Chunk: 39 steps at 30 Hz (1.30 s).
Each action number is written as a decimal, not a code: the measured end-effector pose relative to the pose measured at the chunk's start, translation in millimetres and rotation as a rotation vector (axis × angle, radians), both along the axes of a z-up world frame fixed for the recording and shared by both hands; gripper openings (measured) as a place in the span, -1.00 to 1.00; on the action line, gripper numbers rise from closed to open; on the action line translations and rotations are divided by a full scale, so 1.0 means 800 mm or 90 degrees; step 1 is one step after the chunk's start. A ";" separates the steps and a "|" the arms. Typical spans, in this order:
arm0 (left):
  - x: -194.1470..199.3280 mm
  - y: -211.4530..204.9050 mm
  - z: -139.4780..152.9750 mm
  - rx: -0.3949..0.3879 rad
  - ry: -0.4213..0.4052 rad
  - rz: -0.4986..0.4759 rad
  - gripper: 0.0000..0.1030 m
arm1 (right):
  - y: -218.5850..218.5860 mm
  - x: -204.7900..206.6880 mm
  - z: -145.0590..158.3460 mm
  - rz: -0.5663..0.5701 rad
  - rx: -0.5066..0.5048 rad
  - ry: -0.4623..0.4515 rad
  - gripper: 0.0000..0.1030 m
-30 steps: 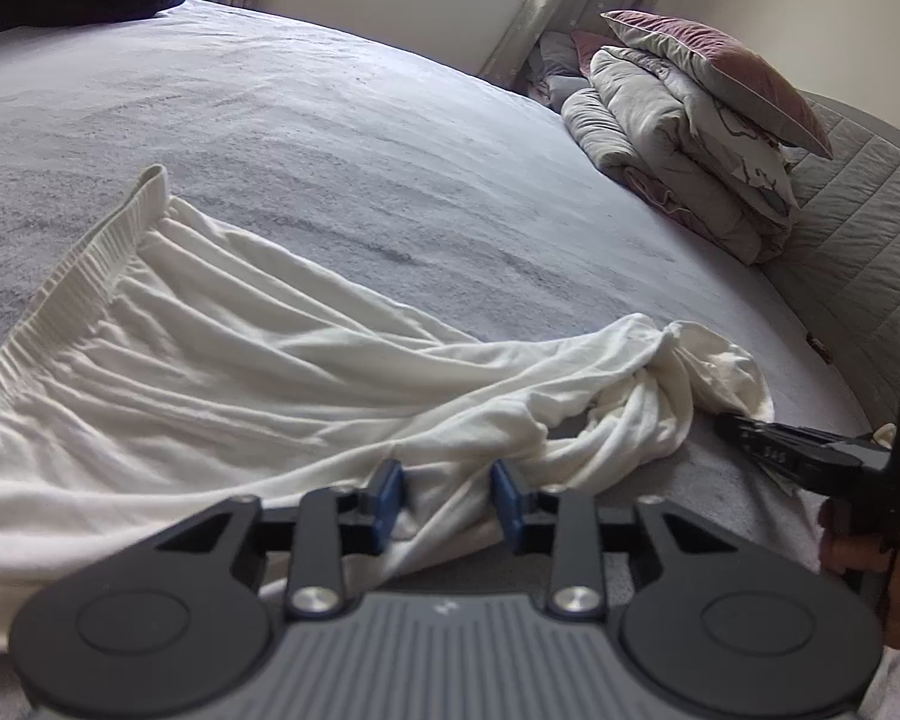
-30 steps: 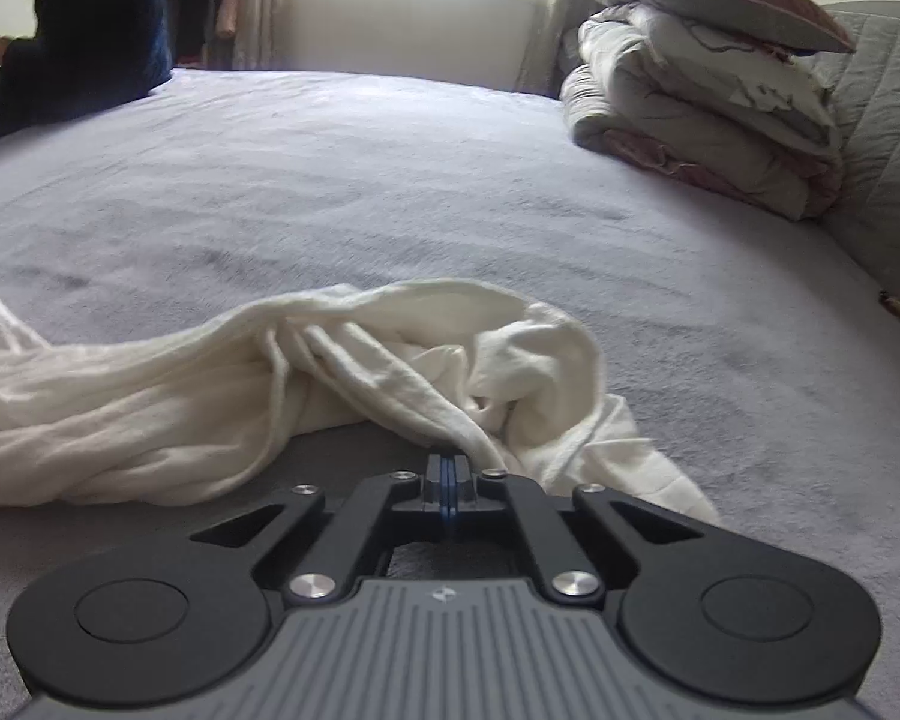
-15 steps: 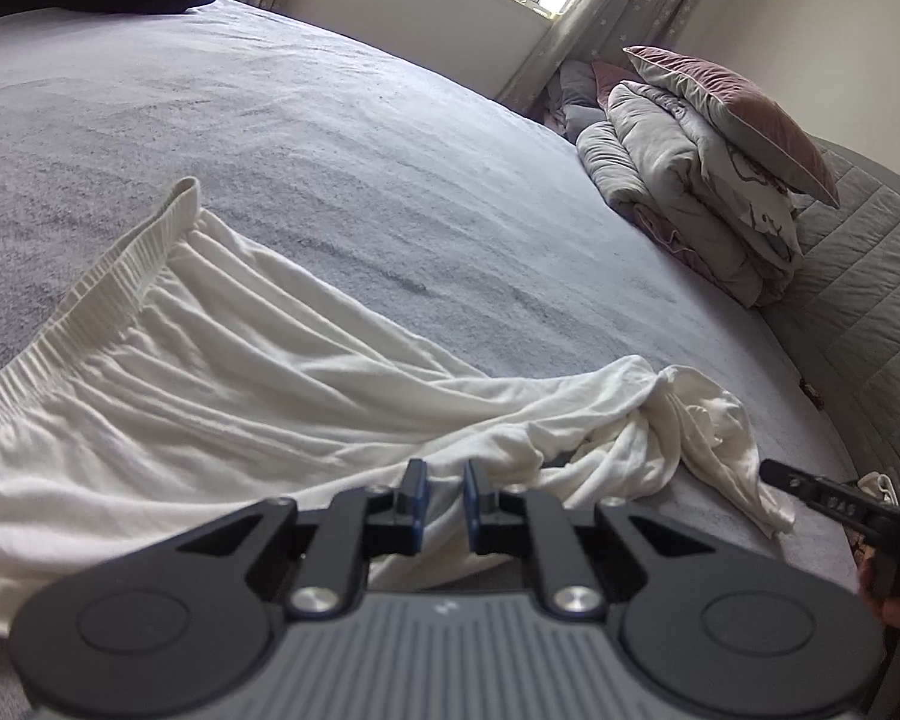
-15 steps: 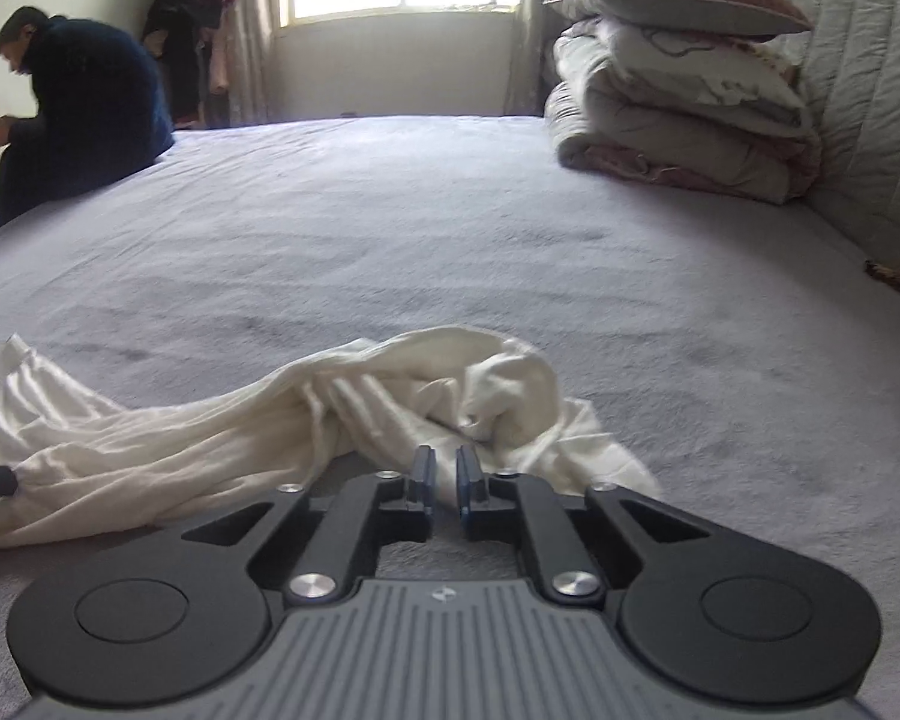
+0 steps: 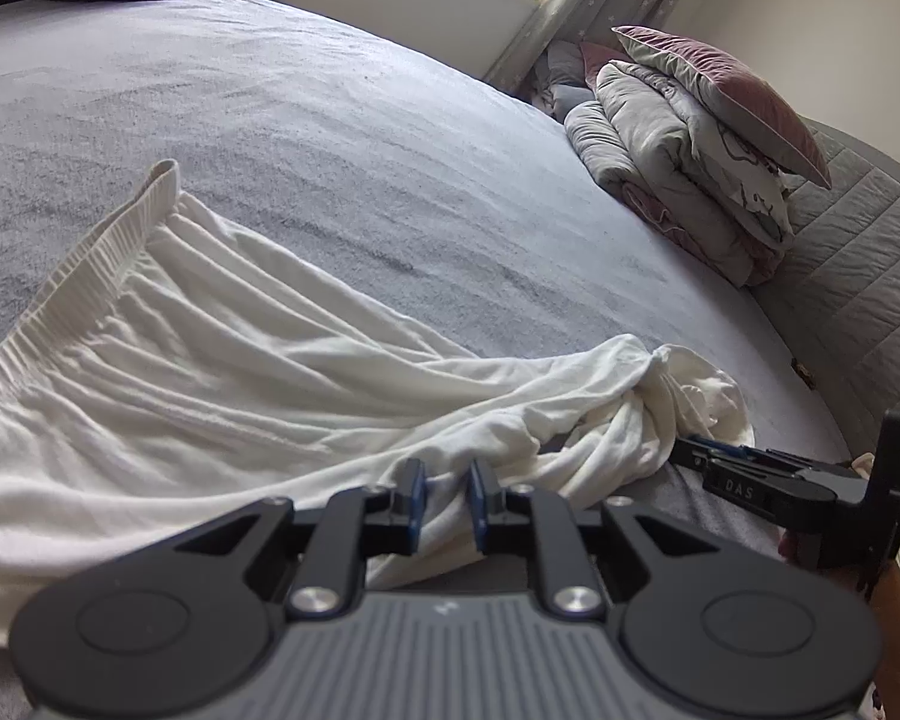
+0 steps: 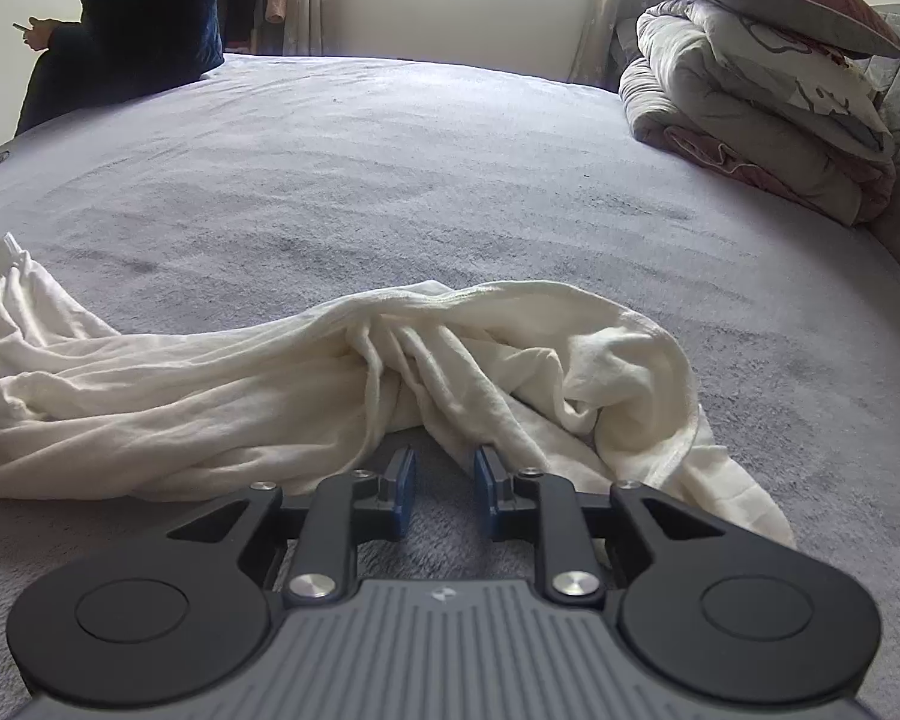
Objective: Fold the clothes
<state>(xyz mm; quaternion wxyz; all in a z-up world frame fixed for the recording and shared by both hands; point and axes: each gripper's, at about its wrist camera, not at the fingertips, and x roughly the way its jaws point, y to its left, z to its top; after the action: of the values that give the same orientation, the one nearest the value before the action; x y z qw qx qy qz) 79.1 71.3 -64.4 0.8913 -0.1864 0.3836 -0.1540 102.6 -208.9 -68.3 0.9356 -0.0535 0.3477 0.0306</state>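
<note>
The white garment [image 5: 222, 372] lies on the grey bed [image 5: 330, 138], its leg end bunched, not flat. The left gripper [image 5: 444, 501] is part open around a hem fold; the right gripper [image 6: 444, 495] is part open, holding nothing. I judge smoothing comes next. No containers are visible.

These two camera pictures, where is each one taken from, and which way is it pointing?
Left wrist: on the left gripper, low over the bed, looking across the white garment; the right gripper shows too.
Right wrist: on the right gripper, facing the garment's bunched end.
Shared: garment, bed, folded bedding.
</note>
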 end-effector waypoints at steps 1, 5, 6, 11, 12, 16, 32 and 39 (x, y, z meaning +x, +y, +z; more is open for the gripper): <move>0.000 0.000 0.000 -0.001 0.000 0.001 -0.67 | -0.001 0.002 -0.001 -0.001 -0.002 -0.002 -0.49; 0.001 0.002 0.002 -0.007 -0.002 0.002 -0.65 | -0.002 0.008 -0.003 -0.007 -0.013 -0.012 -0.46; 0.001 0.002 0.002 -0.006 -0.001 0.002 -0.65 | -0.002 0.009 -0.003 -0.008 -0.015 -0.014 -0.47; 0.003 0.000 -0.003 0.005 0.003 0.001 -0.65 | -0.005 0.014 -0.005 -0.017 -0.027 -0.025 -0.94; 0.002 -0.001 -0.002 0.006 0.002 0.001 -0.65 | -0.008 0.012 -0.002 -0.023 -0.025 -0.026 -0.94; 0.002 0.000 0.000 0.004 -0.001 0.002 -0.65 | -0.022 -0.008 0.019 -0.044 -0.032 -0.039 -0.95; -0.030 0.011 0.019 0.018 -0.028 0.006 -0.65 | -0.085 -0.101 0.098 -0.135 -0.027 -0.099 -0.95; -0.054 0.040 0.022 0.026 -0.011 0.037 -0.65 | -0.084 -0.131 0.101 -0.136 -0.020 -0.103 -0.95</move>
<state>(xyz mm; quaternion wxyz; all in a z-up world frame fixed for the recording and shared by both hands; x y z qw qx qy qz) 36.0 103.3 -46.7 0.9025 -0.1780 0.3730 -0.1215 -2.3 -276.3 12.4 0.9576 -0.0329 0.2750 -0.0787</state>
